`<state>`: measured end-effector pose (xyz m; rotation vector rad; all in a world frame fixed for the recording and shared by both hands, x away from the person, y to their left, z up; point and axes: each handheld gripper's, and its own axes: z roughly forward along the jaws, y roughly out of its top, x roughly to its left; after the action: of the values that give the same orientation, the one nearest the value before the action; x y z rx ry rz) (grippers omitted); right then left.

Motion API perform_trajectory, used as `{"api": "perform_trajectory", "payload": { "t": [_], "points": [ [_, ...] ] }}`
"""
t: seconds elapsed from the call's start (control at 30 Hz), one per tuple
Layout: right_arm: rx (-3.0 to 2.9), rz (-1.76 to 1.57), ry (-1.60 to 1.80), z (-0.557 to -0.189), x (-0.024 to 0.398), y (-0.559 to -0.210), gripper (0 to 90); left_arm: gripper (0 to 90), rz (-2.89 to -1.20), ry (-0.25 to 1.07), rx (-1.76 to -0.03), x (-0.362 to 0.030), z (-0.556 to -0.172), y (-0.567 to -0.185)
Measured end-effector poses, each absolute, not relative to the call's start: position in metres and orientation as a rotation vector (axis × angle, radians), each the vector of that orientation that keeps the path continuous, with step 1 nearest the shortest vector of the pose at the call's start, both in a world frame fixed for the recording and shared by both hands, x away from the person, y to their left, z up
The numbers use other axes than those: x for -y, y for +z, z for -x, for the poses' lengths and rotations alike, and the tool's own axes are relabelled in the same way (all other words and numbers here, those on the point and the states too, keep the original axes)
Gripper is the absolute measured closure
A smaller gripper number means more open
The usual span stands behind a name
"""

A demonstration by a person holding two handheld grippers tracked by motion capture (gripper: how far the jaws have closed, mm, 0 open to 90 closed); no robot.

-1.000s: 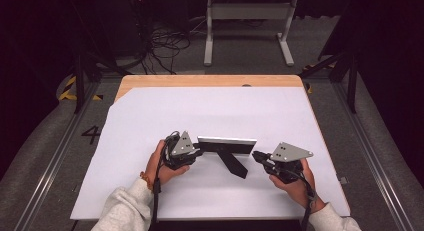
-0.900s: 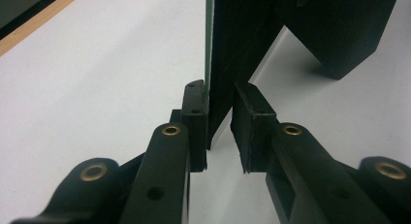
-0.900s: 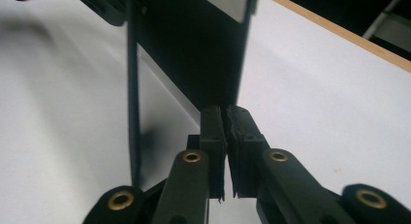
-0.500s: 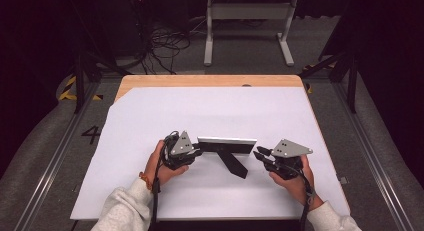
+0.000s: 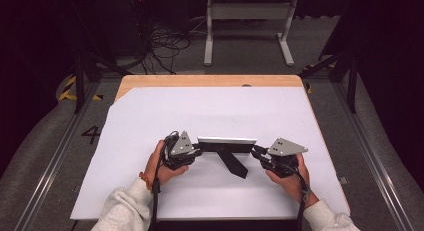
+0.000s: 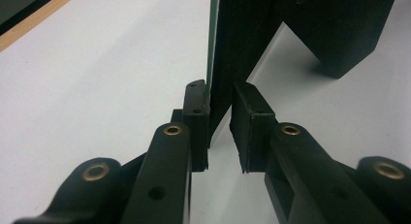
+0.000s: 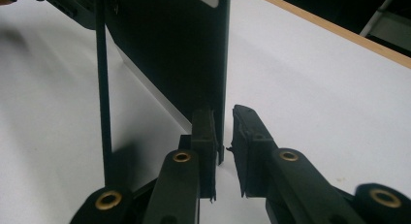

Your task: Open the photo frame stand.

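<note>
The picture frame (image 5: 227,144) stands upright near the front middle of the white sheet (image 5: 200,111) that covers the wooden table (image 5: 210,81). It is propped on its black back leg (image 5: 234,165), which splays toward me. I have a gripper at each end. The left gripper (image 5: 197,152) is clamped on the frame's left edge, and in the left gripper view both pads (image 6: 196,117) press the dark edge (image 6: 242,40). The right gripper (image 5: 256,152) straddles the right edge (image 7: 165,49). Its jaws have just been closing with the edge between them, but in the right gripper view a sliver of white shows beside one pad (image 7: 247,136), so I judge that side not yet gripped. To do this step well, I would finish closing the right jaws squarely on the rim. The pads should sit low and flat so that neither end twists. Then I would move both hands together and level, because the leg could fold or drag on the sheet if one end leads. The frame is the nearest thing here to a container. A greenish pane edge (image 6: 211,49) shows at its front in the left gripper view. Its face is turned away from me, so I cannot tell what it holds behind the pane.
</note>
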<state>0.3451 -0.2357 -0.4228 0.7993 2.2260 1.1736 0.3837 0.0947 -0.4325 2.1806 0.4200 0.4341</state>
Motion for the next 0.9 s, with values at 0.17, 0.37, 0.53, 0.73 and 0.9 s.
{"api": "perform_trajectory", "payload": {
  "t": [0.17,0.37,0.53,0.73,0.9],
  "points": [
    [-2.226,-0.792,1.175,-0.346,0.233,-0.423,80.9,77.3,-2.18,0.438,-0.418,-0.095,-0.383,-0.433],
    [-2.218,-0.806,1.17,-0.353,0.23,-0.423,80.2,77.9,-2.183,0.434,-0.417,-0.096,-0.382,-0.433],
    [-2.214,-0.826,1.185,-0.358,0.23,-0.424,79.9,77.8,-2.189,0.441,-0.419,-0.096,-0.38,-0.433],
    [-2.223,-0.826,1.199,-0.364,0.23,-0.424,79.7,78.0,-2.197,0.45,-0.415,-0.097,-0.378,-0.433],
    [-2.224,-0.821,1.195,-0.367,0.228,-0.424,79.6,78.0,-2.196,0.45,-0.413,-0.098,-0.376,-0.433]
  ]
}}
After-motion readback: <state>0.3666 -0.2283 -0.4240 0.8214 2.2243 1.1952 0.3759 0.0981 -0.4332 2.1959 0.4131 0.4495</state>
